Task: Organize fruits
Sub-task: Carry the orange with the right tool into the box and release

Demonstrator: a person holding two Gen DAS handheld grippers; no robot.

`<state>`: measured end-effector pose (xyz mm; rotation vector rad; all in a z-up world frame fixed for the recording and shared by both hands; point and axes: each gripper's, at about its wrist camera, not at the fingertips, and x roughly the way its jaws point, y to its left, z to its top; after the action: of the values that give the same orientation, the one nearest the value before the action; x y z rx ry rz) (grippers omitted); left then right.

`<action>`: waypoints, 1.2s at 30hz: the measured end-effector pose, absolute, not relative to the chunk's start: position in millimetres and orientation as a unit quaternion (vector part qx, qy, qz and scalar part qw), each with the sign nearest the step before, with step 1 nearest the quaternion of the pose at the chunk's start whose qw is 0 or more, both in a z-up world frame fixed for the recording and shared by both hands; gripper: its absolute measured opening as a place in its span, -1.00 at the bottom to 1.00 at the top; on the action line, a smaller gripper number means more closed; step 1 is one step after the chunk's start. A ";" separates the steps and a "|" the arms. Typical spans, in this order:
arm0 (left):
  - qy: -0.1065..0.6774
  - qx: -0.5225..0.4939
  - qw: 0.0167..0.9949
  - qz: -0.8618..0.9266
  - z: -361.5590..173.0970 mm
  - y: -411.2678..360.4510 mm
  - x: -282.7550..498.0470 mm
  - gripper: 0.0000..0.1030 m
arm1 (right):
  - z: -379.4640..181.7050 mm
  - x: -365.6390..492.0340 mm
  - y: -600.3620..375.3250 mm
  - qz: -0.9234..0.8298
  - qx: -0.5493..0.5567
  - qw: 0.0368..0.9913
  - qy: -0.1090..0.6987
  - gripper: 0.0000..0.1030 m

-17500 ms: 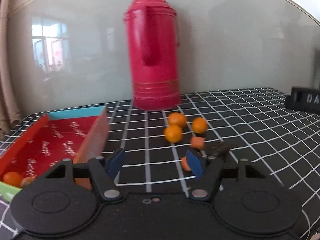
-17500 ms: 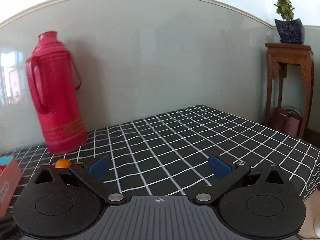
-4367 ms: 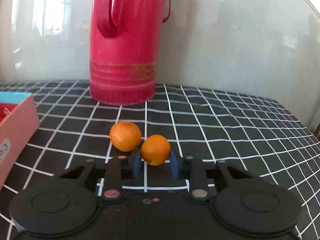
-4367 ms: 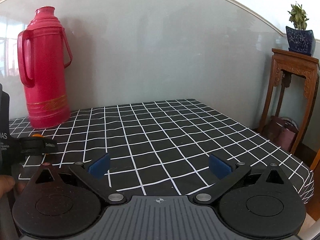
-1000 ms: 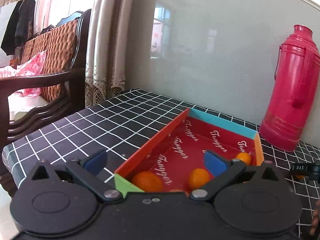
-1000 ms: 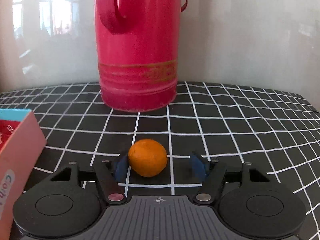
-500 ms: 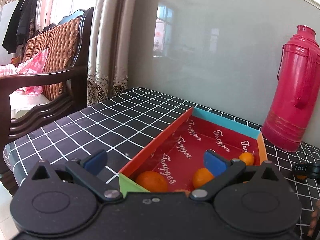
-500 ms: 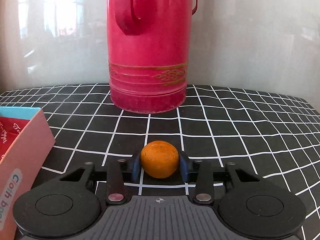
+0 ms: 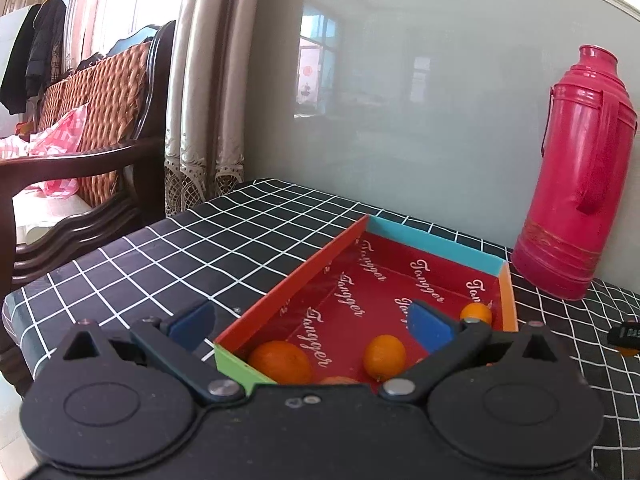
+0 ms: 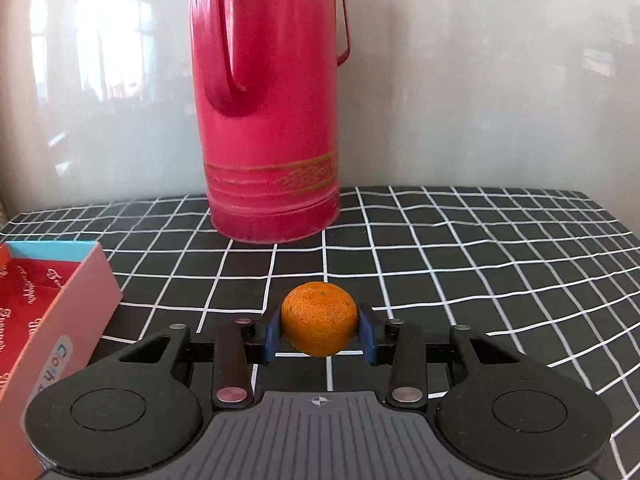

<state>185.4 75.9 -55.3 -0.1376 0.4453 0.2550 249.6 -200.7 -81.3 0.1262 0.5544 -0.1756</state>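
The mandarin (image 10: pixel 319 319) is now clamped between the two blue pads of your right gripper (image 10: pixel 320 338), just above the checked tablecloth (image 10: pixel 480 264) in front of the red thermos (image 10: pixel 272 120). A second ago the jaws stood wide on either side of the fruit as it rested on the cloth; they have since closed onto it, and the fruit now appears raised slightly off the surface. Treat this as the pick completed: the next stage is likely the carry to the box (image 10: pixel 60 300), whose pink outer wall lies to the left in the right wrist view.

Your left gripper (image 9: pixel 312 324) is released and empty, with its blue pads spread wide over the near end of the box (image 9: pixel 436 240). Its view has barely shifted over the last second. Earlier it held a mandarin beside the thermos; that grip is gone.

Inside the box, three mandarins are clearly visible: one at the near corner (image 9: pixel 280 361), one mid-floor (image 9: pixel 385 356) and one against the right wall (image 9: pixel 475 313).

No other loose fruit shows on the cloth in either view, so this may be the last one.
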 end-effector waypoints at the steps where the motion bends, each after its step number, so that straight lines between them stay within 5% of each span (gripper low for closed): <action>1: 0.219 -0.068 0.965 0.127 -54.7 75.7 184.7 0.88 | -77.9 244.6 -199.4 -0.082 0.061 0.957 0.270 -0.23; 25: 0.206 -0.079 0.955 0.201 -48.4 144.9 159.0 0.88 | -64.2 200.4 -31.6 0.171 -0.042 0.957 0.231 -0.22; 26: 0.206 -0.081 0.954 0.201 -48.1 146.6 159.2 0.88 | -64.5 197.7 -31.3 0.171 -0.043 0.956 0.234 -0.17; 28: 0.207 -0.086 0.954 0.199 -47.8 148.2 159.4 0.88 | -65.0 197.5 -35.6 0.165 -0.031 0.958 0.232 0.69; 29: 0.207 -0.089 0.954 0.198 -47.4 148.1 159.1 0.88 | -63.5 193.9 -38.9 0.158 -0.026 0.961 0.223 0.82; 36: 0.202 -0.073 0.965 0.150 -37.8 131.7 153.8 0.88 | -48.6 170.0 -72.2 0.105 0.005 0.966 0.234 0.88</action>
<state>153.8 131.7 -37.8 -0.1483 0.4086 0.3029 170.0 -72.2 -48.6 0.0111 0.4733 0.2132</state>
